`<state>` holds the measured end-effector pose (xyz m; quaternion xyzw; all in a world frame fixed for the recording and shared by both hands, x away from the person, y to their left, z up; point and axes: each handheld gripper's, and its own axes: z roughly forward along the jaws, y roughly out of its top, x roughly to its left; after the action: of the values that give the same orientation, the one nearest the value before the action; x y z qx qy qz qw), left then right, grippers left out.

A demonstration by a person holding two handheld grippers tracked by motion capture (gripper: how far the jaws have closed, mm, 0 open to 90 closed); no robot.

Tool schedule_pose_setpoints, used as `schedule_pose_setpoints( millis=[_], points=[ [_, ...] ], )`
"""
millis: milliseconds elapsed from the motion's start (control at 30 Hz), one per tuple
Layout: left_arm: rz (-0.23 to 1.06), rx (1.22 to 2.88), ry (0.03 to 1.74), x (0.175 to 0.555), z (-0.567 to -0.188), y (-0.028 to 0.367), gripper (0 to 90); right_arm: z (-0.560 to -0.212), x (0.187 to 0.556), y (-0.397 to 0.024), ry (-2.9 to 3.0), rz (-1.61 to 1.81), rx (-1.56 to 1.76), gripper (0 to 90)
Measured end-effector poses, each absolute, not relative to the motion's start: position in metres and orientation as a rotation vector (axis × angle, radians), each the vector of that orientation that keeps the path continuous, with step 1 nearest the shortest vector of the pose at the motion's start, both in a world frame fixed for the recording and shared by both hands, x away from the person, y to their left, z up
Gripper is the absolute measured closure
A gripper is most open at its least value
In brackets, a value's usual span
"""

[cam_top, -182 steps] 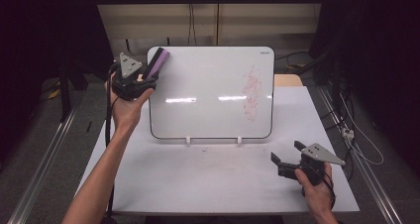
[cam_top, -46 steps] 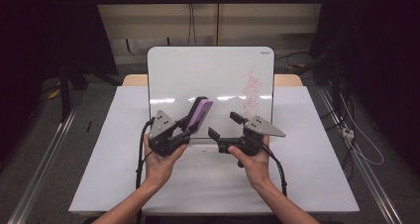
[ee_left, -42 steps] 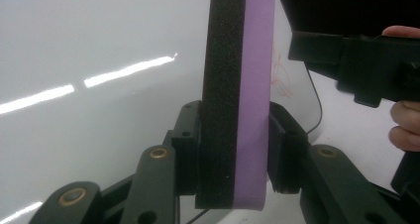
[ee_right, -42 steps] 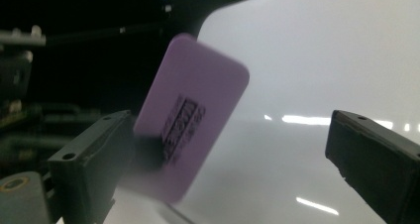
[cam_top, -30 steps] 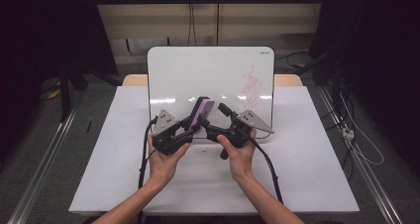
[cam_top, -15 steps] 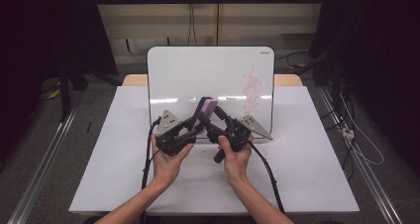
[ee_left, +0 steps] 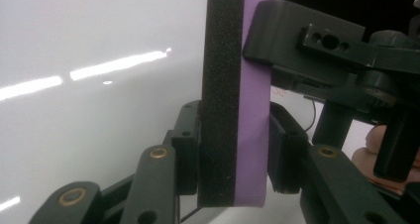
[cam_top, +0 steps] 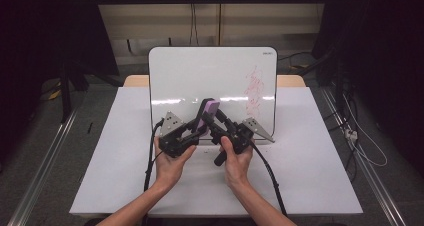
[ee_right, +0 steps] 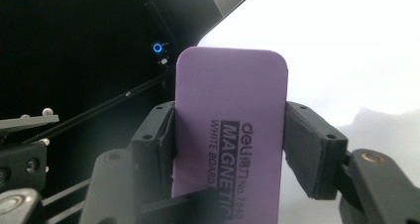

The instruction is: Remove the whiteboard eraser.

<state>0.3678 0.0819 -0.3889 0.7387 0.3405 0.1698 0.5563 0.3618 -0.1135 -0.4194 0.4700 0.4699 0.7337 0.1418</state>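
Purple foam eraser [cam_top: 207,113] is sitting between both grippers above the table's [cam_top: 320,151] centre, at six o'clock of the whiteboard [cam_top: 200,76]; the left gripper [cam_top: 192,131] is clamping its faces, felt and purple; the right gripper [cam_top: 212,121], whose jaws have just been closing, is pinching its long edges, seemingly taking it over to reach the red scribble [cam_top: 254,88] at three o'clock.

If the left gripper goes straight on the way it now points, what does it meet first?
Probably the upright whiteboard. The left gripper, shut on the purple eraser with black felt, points at its glossy face, though depth is unclear.
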Motion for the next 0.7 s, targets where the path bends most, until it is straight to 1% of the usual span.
schedule_pose_setpoints(
  millis=[100,200,300,367,533,700],
  points=[
    [0.399,1.754,0.803,0.368,-0.391,0.082,62.6,-0.419,0.361,-0.114,1.379,2.094,1.344,41.4],
    [0.393,1.766,0.796,0.368,-0.393,0.082,59.2,-0.418,0.362,-0.117,1.377,2.072,1.335,41.4],
    [0.408,1.77,0.801,0.368,-0.393,0.081,50.3,-0.416,0.362,-0.121,1.387,2.048,1.328,41.5],
    [0.405,1.769,0.803,0.368,-0.393,0.082,47.6,-0.414,0.362,-0.124,1.382,2.038,1.326,41.5],
    [0.411,1.775,0.807,0.368,-0.392,0.084,29.2,-0.411,0.366,-0.129,1.408,1.982,1.328,41.6],
    [0.411,1.781,0.803,0.369,-0.392,0.088,17.8,-0.407,0.366,-0.136,1.467,1.906,1.291,41.6]
  ],
)
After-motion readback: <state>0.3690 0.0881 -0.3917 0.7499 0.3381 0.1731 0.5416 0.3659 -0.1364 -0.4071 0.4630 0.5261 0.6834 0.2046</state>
